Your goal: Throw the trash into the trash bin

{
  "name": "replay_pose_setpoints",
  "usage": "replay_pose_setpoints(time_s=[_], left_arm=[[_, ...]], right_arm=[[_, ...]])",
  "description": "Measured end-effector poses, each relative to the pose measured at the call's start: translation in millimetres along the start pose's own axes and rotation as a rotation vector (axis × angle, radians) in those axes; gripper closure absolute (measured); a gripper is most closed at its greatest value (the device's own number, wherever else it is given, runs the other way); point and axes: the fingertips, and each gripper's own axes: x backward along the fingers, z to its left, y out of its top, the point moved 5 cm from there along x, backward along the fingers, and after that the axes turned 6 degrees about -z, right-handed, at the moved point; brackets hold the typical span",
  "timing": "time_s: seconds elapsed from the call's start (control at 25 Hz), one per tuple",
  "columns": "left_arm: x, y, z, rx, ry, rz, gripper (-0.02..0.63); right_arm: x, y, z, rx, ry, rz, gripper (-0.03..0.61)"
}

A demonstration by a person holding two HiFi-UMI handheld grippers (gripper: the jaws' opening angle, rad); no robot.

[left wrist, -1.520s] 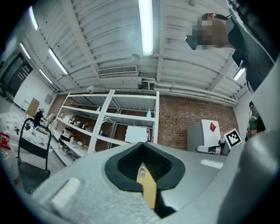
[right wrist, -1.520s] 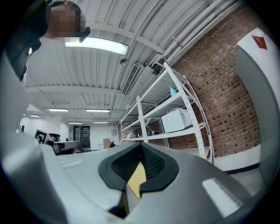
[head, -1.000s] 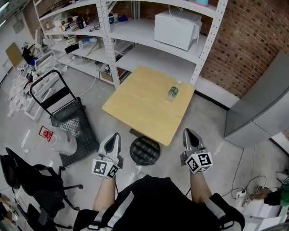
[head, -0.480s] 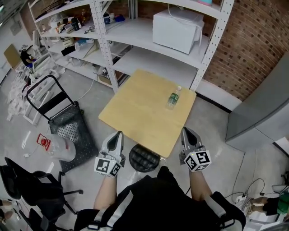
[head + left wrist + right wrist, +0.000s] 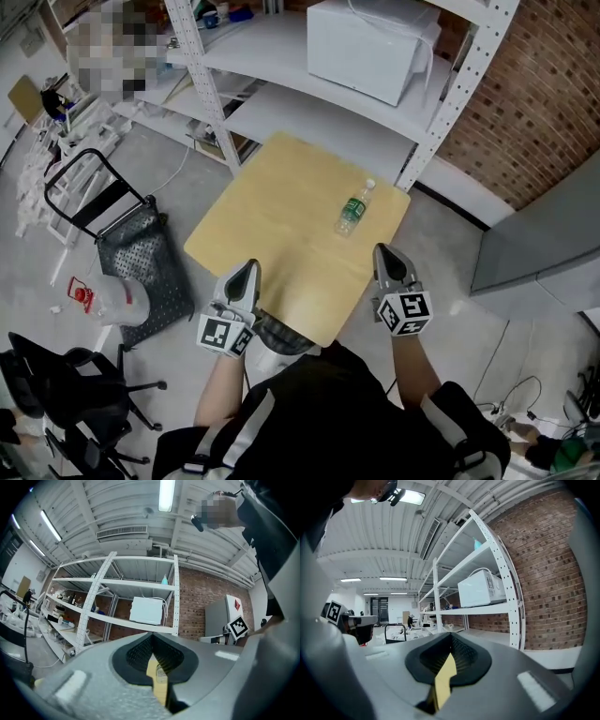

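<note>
A clear plastic bottle with a green label [image 5: 352, 212] lies on its side on the far right part of the square wooden table [image 5: 281, 225]. My left gripper [image 5: 246, 270] is over the table's near left edge, jaws shut and empty. My right gripper [image 5: 382, 251] is at the near right edge, also shut and empty, a short way this side of the bottle. The black mesh trash bin [image 5: 281, 335] stands on the floor below the near edge, mostly hidden by the table and the person's body. In the left gripper view the bottle [image 5: 161, 673] shows through the slit between the jaws.
White metal shelving [image 5: 281, 103] with a white microwave [image 5: 366, 47] stands behind the table against a brick wall [image 5: 525, 103]. A black hand cart [image 5: 131, 244], a plastic jug [image 5: 117, 300] and an office chair [image 5: 56, 375] are at the left. A grey cabinet [image 5: 553, 234] is at the right.
Both grippers have moved forward from over the floor to the table's near edge. The bin, fully visible before, is now mostly covered by the table and the person's body.
</note>
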Motion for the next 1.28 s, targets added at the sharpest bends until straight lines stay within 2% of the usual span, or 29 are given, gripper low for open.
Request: replay_pose_setpoints(time_s=[0.12, 0.2, 0.48, 0.56, 0.6, 0.72, 0.84, 0.96, 1.12, 1.28], left_arm=[[-23.6, -22.0, -9.7, 0.022, -0.010, 0.034, 0.611], [-40.0, -32.9, -12.2, 0.032, -0.010, 0.039, 0.612], [-68.9, -59.6, -16.8, 0.065, 0.010, 0.087, 0.612], [-72.1, -63.1, -13.3, 0.075, 0.028, 0.092, 0.611], [-73.1, -64.5, -12.0, 0.079, 0.037, 0.096, 0.611], [-78.6, -69.7, -11.1, 0.064, 0.036, 0.117, 0.611], [-79.3, -74.7, -13.5, 0.052, 0.026, 0.139, 0.611], [-77.3, -79.5, -14.4, 0.065, 0.047, 0.148, 0.611], [-72.5, -80.8, -13.5, 0.066, 0.082, 0.150, 0.611], [-61.4, -78.5, -7.6, 0.066, 0.128, 0.150, 0.611]], right_arm=[[-11.0, -12.3, -17.7, 0.009, 0.028, 0.051, 0.572], [-27.1, -21.0, -27.3, 0.039, 0.081, 0.085, 0.572], [-80.7, -55.3, -47.8, 0.122, 0.319, 0.257, 0.570], [-92.2, -66.4, -44.6, 0.148, 0.416, 0.314, 0.514], [-97.1, -71.1, -42.2, 0.174, 0.466, 0.341, 0.506], [-111.2, -85.7, -30.8, 0.324, 0.632, 0.419, 0.473], [-115.5, -107.7, -15.3, 0.538, 0.839, 0.524, 0.399], [-119.6, -129.6, -13.9, 0.690, 1.020, 0.621, 0.306], [-129.8, -150.9, -19.5, 0.865, 1.191, 0.712, 0.247], [-137.2, -173.2, -23.1, 1.135, 1.349, 0.767, 0.201]])
